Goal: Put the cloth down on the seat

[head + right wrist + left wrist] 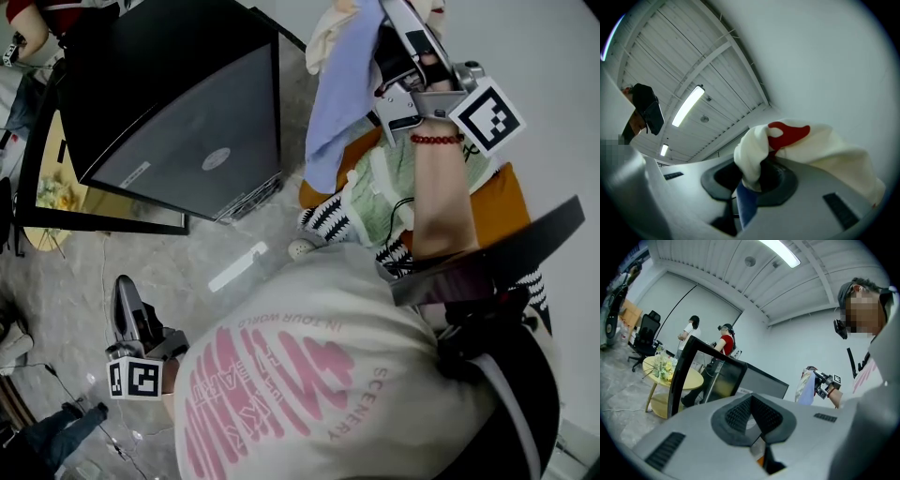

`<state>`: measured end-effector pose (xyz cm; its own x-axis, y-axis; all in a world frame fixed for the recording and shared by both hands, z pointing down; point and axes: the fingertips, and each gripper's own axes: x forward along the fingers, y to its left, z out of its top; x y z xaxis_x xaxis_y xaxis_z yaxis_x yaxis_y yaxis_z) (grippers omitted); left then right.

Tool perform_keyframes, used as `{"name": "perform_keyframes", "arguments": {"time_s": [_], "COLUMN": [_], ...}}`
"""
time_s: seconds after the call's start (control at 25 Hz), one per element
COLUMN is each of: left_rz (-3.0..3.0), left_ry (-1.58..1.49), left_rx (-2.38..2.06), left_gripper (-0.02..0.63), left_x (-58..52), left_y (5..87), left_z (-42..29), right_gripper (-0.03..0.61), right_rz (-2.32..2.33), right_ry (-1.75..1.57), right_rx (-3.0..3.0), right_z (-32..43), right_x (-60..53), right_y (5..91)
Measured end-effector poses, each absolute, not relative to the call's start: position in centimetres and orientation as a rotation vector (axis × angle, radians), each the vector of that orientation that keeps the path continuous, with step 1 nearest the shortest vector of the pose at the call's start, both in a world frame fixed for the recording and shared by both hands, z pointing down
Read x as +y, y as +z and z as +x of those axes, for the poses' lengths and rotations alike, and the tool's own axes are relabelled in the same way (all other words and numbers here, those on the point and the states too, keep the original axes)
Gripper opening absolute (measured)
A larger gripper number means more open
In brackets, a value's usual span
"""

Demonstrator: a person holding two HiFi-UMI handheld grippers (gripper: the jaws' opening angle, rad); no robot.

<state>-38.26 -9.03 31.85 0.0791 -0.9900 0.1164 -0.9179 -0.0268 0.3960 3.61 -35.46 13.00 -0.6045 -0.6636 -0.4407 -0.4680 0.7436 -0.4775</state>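
Right gripper (384,23): you are clamping its jaws on a bunched fold of the cloth (342,84) and holding it up above the seat (506,202), over the seat's left end in the head view. The cloth is hanging free below the jaws, not touching the seat.

Left gripper (124,291): its jaws are sitting together with nothing between them, well apart from the seat.

Handling judgement: the cloth is looking light, soft and fully limp (cream layer with a red mark, blue layer beside it). It is likely to be draping and folding on itself rather than holding any shape. Nothing about it is looking fragile. Slip is the risk, since only a pinched fold is carrying it. Your present hold near one edge is probably suiting a lay-down, with the hanging end meeting the seat first.

The seat is already carrying a green checked fabric (412,178) and a striped piece (328,220), so the cloth is likely landing on those.
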Motion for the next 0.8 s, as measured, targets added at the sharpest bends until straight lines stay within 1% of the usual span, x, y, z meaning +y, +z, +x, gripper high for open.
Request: {"name": "perform_keyframes", "arguments": {"time_s": [0.2, 0.44, 0.6, 0.8], "left_rz": [1.955, 1.942, 1.956, 1.977], "left_ry": [-0.262, -0.254, -0.226, -0.184], "left_rx": [-1.939, -1.969, -1.947, -1.906], "left_gripper": [0.009, 0.009, 0.009, 0.009], "left_x": [-9.6, -10.2, -10.4, -10.6], "left_y": [31.3, 31.1, 31.4, 31.6], "left_z": [-37.7, -37.0, -36.1, -35.8], "right_gripper": [0.083, 0.083, 0.083, 0.083], "right_rz": [-0.805, -0.772, -0.803, -0.932], "right_ry": [-0.423, -0.466, -0.551, -0.740], "right_rx": [2.325, 2.345, 2.361, 2.371], "right_z": [3.8, 3.6, 4.0, 4.5], "right_x": [-38.1, -39.5, -39.7, -39.4], "right_y": [12.5, 13.9, 17.0, 24.1]}}
